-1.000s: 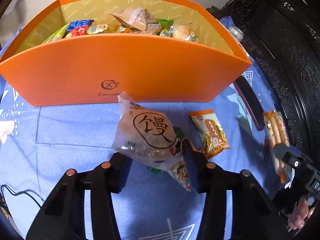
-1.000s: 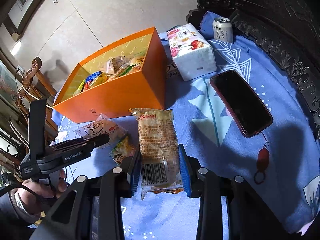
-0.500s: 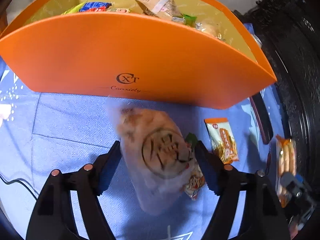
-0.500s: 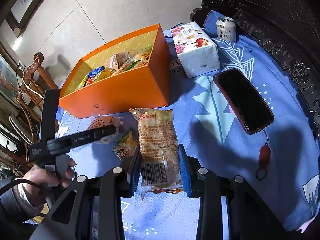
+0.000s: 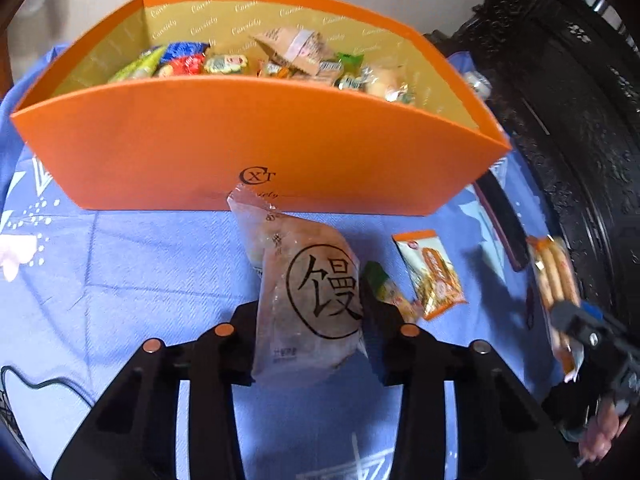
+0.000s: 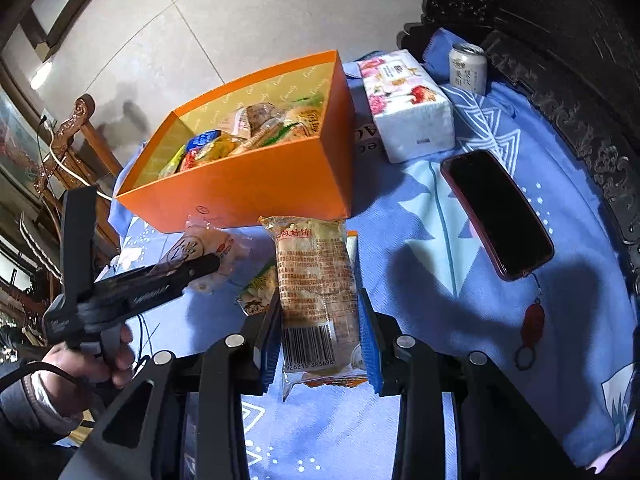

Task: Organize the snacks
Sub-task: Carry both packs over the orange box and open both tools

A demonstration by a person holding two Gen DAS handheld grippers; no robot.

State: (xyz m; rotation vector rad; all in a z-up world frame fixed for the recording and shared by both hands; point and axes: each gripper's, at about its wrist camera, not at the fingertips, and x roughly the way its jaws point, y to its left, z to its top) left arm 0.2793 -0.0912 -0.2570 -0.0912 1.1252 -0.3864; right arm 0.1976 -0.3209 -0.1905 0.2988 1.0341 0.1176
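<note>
An orange box (image 5: 256, 148) holding several snack packs stands on the blue cloth; it also shows in the right wrist view (image 6: 256, 184). My left gripper (image 5: 310, 332) is shut on a clear bun pack with a black Chinese character (image 5: 312, 296), held just in front of the box's near wall. My right gripper (image 6: 318, 336) is shut on a long cracker pack with a barcode (image 6: 316, 280), held above the cloth to the right of the box front. The left gripper with its bun pack (image 6: 204, 252) also shows in the right wrist view.
On the cloth lie an orange snack pack (image 5: 434, 276) and a small green-yellow pack (image 5: 390, 292). A dark phone (image 6: 496, 212), a tissue box (image 6: 404, 104) and a drink can (image 6: 467, 68) sit right of the box. Carved dark furniture borders the right.
My left gripper closed on the bun pack and lifted it, so the box interior shows again. My right gripper kept its hold on the cracker pack and rose slightly.
</note>
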